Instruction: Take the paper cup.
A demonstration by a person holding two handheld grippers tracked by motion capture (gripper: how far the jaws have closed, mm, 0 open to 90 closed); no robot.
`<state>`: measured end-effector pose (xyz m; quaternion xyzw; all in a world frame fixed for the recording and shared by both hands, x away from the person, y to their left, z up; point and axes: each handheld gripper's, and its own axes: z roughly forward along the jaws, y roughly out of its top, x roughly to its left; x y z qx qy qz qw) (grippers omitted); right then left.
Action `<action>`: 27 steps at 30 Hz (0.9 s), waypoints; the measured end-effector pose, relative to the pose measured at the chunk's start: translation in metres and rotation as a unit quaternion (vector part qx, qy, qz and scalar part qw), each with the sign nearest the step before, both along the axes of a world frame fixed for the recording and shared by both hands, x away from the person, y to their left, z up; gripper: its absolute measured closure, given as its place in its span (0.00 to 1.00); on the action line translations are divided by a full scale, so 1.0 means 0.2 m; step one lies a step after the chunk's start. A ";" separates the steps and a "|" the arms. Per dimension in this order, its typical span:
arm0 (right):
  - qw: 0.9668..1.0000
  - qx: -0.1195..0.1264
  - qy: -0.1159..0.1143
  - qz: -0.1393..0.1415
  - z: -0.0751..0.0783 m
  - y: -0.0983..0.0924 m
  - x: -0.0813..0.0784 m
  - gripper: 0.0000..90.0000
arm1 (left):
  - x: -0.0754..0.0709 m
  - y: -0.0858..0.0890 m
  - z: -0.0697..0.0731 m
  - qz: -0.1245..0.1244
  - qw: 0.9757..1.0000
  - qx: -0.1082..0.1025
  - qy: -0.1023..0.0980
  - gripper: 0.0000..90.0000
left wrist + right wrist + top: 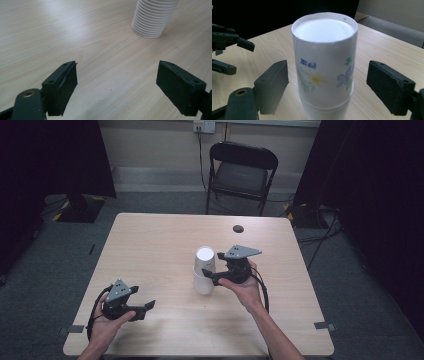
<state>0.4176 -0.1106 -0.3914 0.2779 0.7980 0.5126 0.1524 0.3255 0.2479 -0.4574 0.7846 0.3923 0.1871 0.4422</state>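
Jaws of the right gripper [327, 87] stand apart, 1 on each side of the top cup [325, 57], and neither pad touches its wall. They are blocky, matte black, with flat inner faces and small screw holes along the outer edge. The cup is thin white paper, set upside down, with a smooth wall that tapers to a round recessed base on top. A yellow daisy, a pale purple flower, green leaves and blue lettering are printed on it, all inverted. It sits on a stack of cups [204, 271] just like it, whose rolled rims form a column of fine ridges in the left gripper view.

The stack stands near the middle of the counter [150, 245], a square top with rounded corners in pale wood grain with a soft sheen. A small dark round hole [238, 228] lies near its far edge.

The left gripper [116, 85] is wide open over bare wood with nothing between its jaws, well apart from the stack at the near left of the counter. Each gripper carries a grey 3-cornered plate on top and a black cable trails from it.

Beyond the counter stands a black folding chair [242, 174] with a padded seat, on grey carpet.
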 end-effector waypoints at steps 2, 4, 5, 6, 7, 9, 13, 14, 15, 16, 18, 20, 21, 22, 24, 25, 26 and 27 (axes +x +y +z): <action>1.000 -0.002 -0.001 0.004 0.00 0.02 0.01 0.19 | 0.00 0.00 0.00 -0.004 1.000 0.001 0.000 0.18; 1.000 -0.001 0.000 0.009 0.00 0.04 0.02 0.19 | 0.00 -0.01 0.00 -0.005 1.000 0.002 0.001 0.18; 1.000 -0.001 -0.001 0.010 -0.01 0.05 0.03 0.19 | 0.00 0.00 0.00 -0.005 1.000 0.002 0.000 0.18; 1.000 -0.002 0.000 0.011 -0.01 0.06 0.03 0.19 | 0.00 -0.01 0.00 -0.006 1.000 0.004 -0.001 0.18; 1.000 -0.001 0.000 0.013 -0.01 0.07 0.04 0.19 | 0.00 -0.01 0.00 -0.008 1.000 0.009 -0.005 0.18; 1.000 0.003 -0.003 0.016 0.01 0.07 0.05 0.19 | -0.01 -0.01 0.00 -0.010 1.000 0.006 -0.001 0.18; 1.000 0.005 -0.008 0.015 0.01 0.09 0.06 0.19 | 0.00 -0.02 -0.01 -0.011 1.000 0.011 0.001 0.18; 1.000 0.002 -0.009 0.014 0.00 0.09 0.07 0.19 | 0.00 -0.02 0.00 -0.011 1.000 0.014 0.001 0.18; 1.000 0.003 -0.006 0.013 0.00 0.10 0.07 0.19 | 0.00 -0.02 0.00 -0.011 1.000 0.014 0.002 0.18; 1.000 0.003 -0.004 0.013 -0.01 0.10 0.08 0.20 | 0.00 -0.02 0.00 -0.007 1.000 0.013 0.004 0.18; 1.000 0.001 -0.007 0.013 -0.02 0.11 0.08 0.22 | 0.00 -0.01 0.00 -0.005 1.000 0.011 0.006 0.18; 1.000 0.003 -0.008 0.014 -0.02 0.12 0.09 0.24 | 0.00 -0.01 0.00 -0.003 1.000 0.010 0.007 0.18; 1.000 0.003 -0.008 0.013 -0.02 0.12 0.10 0.25 | 0.01 -0.01 -0.01 -0.002 1.000 0.009 0.009 0.18; 1.000 0.003 -0.008 0.012 -0.03 0.12 0.10 0.27 | 0.01 -0.01 -0.01 0.001 1.000 0.007 0.010 0.18; 1.000 0.004 -0.012 0.012 -0.02 0.12 0.10 0.28 | 0.01 -0.01 -0.01 -0.001 1.000 0.008 0.009 0.18; 1.000 0.007 -0.014 0.011 -0.02 0.12 0.10 0.29 | 0.01 -0.01 -0.01 -0.001 1.000 0.008 0.010 0.18; 1.000 0.005 -0.014 0.011 -0.02 0.13 0.09 0.29 | 0.01 -0.01 -0.01 -0.001 1.000 0.009 0.009 0.18; 1.000 0.003 -0.014 0.012 -0.02 0.13 0.10 0.29 | 0.01 -0.02 -0.01 -0.002 1.000 0.009 0.008 0.18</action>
